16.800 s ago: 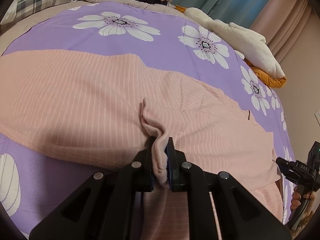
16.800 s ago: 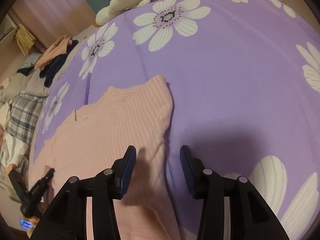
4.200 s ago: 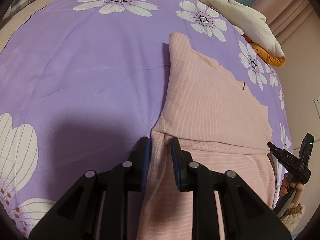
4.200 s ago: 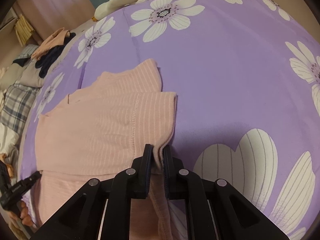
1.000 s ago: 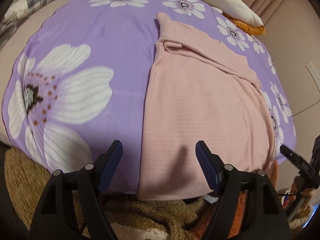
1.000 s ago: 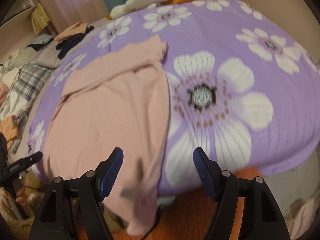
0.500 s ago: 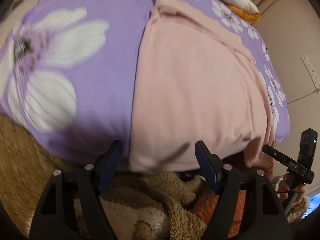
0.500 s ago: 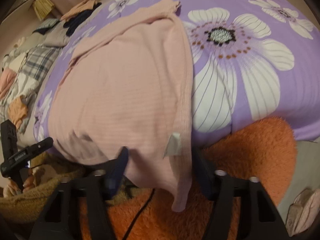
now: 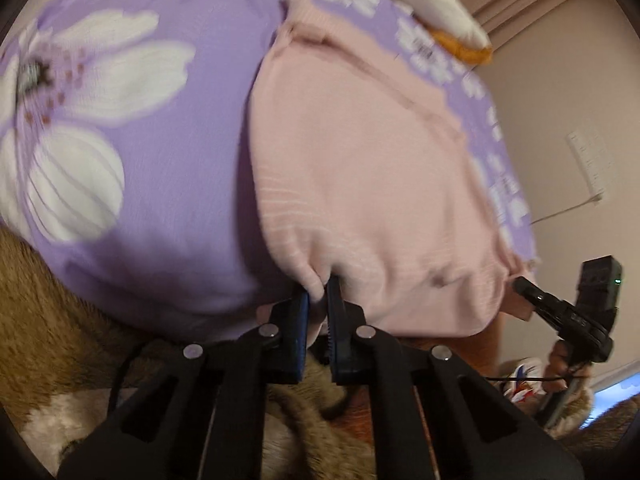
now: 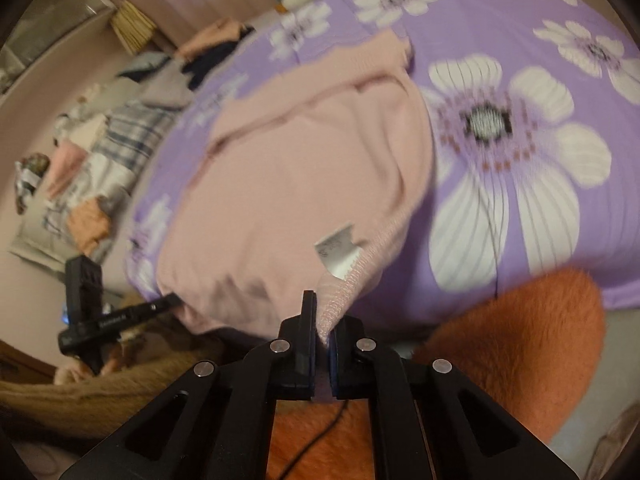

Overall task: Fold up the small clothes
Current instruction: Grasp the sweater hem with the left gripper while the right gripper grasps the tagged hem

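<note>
Where the soft pink ribbed knit garment [image 9: 360, 168] overhung the bed's purple flowered cover [image 9: 168, 184], the left hand-held gripper [image 9: 318, 300] and the right hand-held gripper [image 10: 322, 320] each pinched its hem.

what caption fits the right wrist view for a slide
Right claw shut on the hem of the pink garment, beside its white tag, on the purple flowered bedspread.

We cannot read any words here. A small white tag [image 10: 338, 249] is sewn on the edge of the pink top [image 10: 304, 184], and it has tiny dark print, but it is too blurry for us to read. The other gripper [image 10: 116, 316], seen from the right wrist, has pale letters on its side, and these are blurry too.
</note>
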`<act>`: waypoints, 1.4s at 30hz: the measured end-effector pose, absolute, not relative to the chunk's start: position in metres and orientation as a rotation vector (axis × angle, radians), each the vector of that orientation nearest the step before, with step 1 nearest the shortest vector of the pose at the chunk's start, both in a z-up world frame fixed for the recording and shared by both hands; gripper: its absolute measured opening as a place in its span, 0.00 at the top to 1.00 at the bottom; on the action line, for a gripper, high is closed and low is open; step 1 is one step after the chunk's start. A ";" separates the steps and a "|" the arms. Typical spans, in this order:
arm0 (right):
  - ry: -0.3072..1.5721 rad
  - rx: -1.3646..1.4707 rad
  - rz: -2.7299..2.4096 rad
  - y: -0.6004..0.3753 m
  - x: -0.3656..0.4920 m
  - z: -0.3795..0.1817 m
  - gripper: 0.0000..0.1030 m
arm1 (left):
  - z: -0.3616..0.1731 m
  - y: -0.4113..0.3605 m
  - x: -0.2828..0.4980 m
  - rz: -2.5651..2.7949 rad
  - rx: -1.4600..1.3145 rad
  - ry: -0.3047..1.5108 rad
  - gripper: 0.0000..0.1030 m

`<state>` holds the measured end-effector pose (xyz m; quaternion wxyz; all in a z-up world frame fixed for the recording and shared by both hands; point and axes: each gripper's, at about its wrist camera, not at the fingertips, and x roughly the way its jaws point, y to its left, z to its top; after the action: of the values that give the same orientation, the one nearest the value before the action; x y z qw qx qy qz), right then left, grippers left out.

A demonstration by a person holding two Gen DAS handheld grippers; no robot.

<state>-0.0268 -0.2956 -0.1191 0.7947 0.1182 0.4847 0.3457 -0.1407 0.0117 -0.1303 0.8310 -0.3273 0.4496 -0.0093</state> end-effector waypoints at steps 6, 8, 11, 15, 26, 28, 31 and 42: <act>0.950 0.371 0.773 -0.307 0.003 -0.083 0.94 | -0.080 0.024 -0.127 -0.071 -0.712 0.847 0.93; 0.926 0.410 0.772 -0.306 0.014 -0.074 0.94 | -0.069 0.033 -0.117 -0.081 -0.745 0.831 0.93; 0.914 0.444 0.737 -0.304 0.035 -0.067 0.94 | -0.060 0.046 -0.096 -0.072 -0.770 0.825 0.93; 0.945 0.500 0.680 -0.305 0.069 -0.068 0.94 | -0.058 0.062 -0.063 -0.060 -0.803 0.842 0.93; 1.122 0.401 0.471 -0.277 0.152 -0.117 0.94 | -0.096 0.101 0.018 0.049 -0.781 0.971 0.94; 1.152 0.364 0.441 -0.272 0.159 -0.128 0.94 | -0.109 0.106 0.028 0.070 -0.774 1.008 0.94; 1.189 0.350 0.423 -0.270 0.163 -0.140 0.94 | -0.129 0.111 0.032 0.082 -0.790 1.062 0.93; 1.152 0.369 0.422 -0.290 0.143 -0.116 0.57 | -0.099 0.116 0.014 0.051 -0.798 1.027 0.65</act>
<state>0.1429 -0.2902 -0.1156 0.8018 0.1719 0.5375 0.1969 0.0142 0.1158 -0.0994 0.7956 -0.3716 0.4778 0.0238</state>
